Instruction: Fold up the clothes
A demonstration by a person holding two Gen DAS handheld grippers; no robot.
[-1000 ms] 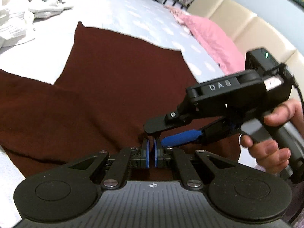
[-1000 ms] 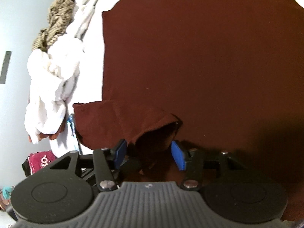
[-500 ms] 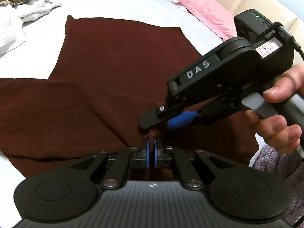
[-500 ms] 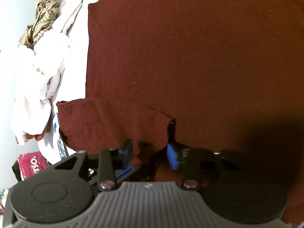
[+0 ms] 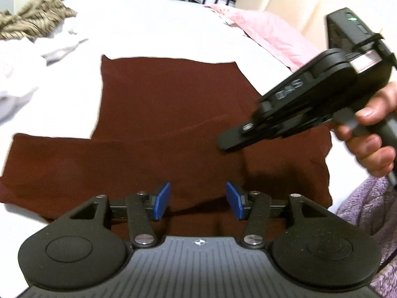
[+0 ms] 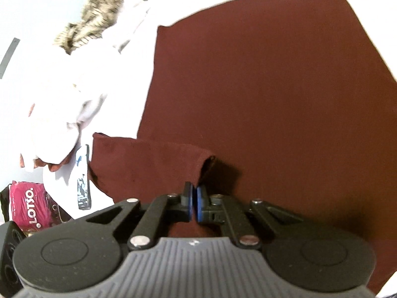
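Two tongs are held over a maroon shirt [image 5: 171, 114] spread flat on the bed [image 5: 153, 27]. Left tongs [image 5: 198, 200] are opening, nothing between the blue pads, shirt just beneath. Right tongs [image 6: 194, 200] are closed and empty, a folded sleeve [image 6: 148, 164] lying just ahead.

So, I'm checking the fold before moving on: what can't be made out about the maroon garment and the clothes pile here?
- maroon garment, near edge: left wrist view, hidden under the gripper housing.
- Its right side: right wrist view, cut off by the picture edge.
- clothes pile: both views, motion-blurred; separate pieces cannot be counted.
- right gripper: fingers shut, but whether they pinch the sleeve edge cannot be told.
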